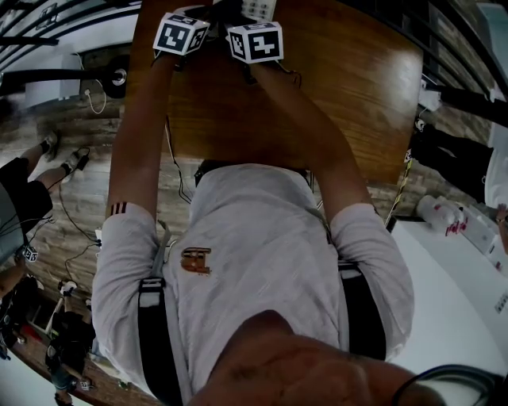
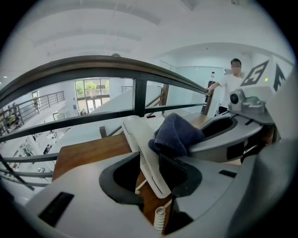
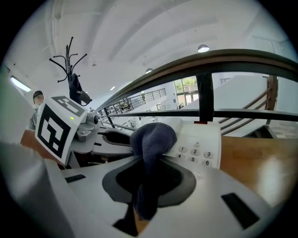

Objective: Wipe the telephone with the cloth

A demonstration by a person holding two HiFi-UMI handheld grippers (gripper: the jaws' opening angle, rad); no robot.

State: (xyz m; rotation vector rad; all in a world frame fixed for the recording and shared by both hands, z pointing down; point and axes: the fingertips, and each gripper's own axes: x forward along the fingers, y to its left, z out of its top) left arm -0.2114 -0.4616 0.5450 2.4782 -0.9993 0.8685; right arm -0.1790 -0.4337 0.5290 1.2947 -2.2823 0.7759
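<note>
The white telephone [image 3: 199,148] stands on the wooden table [image 1: 349,87], its keypad facing me in the right gripper view. My right gripper [image 3: 149,179] is shut on a dark blue cloth [image 3: 150,144], whose bunched end rests against the phone beside the keys. My left gripper [image 2: 151,174] is shut on the white handset [image 2: 144,153], held edge-up, with its coiled cord [image 2: 159,218] hanging below. The cloth [image 2: 176,135] touches the handset's far part. In the head view only the two marker cubes [image 1: 181,33] [image 1: 255,41] and a corner of the telephone [image 1: 258,6] show.
A dark railing [image 2: 93,65] runs just beyond the table's far edge. A person [image 2: 231,83] stands near the railing at the right. A coat stand [image 3: 70,69] rises at the left. A white counter with a bottle [image 1: 440,212] lies to my right.
</note>
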